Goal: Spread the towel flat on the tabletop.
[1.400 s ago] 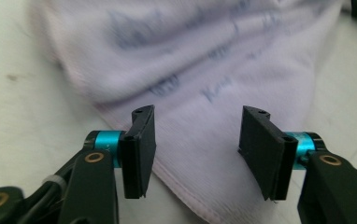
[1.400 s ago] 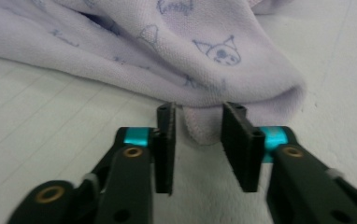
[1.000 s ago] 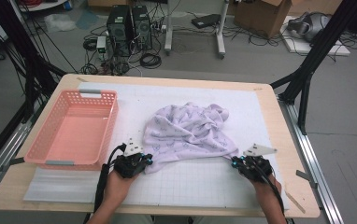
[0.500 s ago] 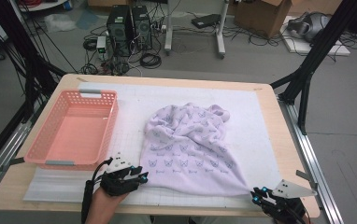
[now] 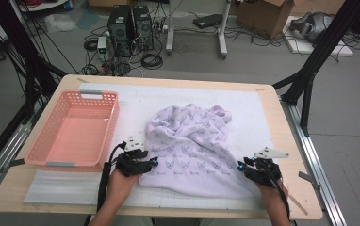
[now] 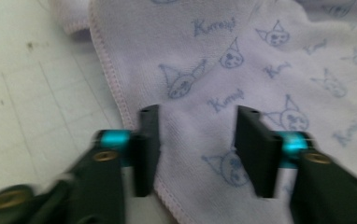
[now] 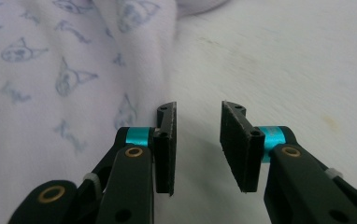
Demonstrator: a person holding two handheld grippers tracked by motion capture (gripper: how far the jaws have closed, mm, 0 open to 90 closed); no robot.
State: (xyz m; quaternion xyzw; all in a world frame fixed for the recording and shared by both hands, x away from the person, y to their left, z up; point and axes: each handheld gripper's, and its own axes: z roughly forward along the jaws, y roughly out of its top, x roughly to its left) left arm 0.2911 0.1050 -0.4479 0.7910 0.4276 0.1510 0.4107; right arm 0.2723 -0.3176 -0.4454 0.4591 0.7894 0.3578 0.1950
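Towel (image 5: pixel 192 150) lies rumpled mid-table beside the basket (image 5: pixel 74 129): soft, light, limp, likely best pinched at its hemmed near corners. Left gripper (image 6: pixel 193 144), jaws just narrowing, straddles the hem unpinched; right gripper (image 7: pixel 197 147), jaws just widening, holds nothing.

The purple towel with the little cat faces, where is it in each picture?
High view: the towel lies mid-table, right of the pink basket.
Left gripper view: it covers the upper right, its stitched hem running under the open jaws.
Right gripper view: it covers the left.
Shared landmark: the white gridded mat beside its edge.
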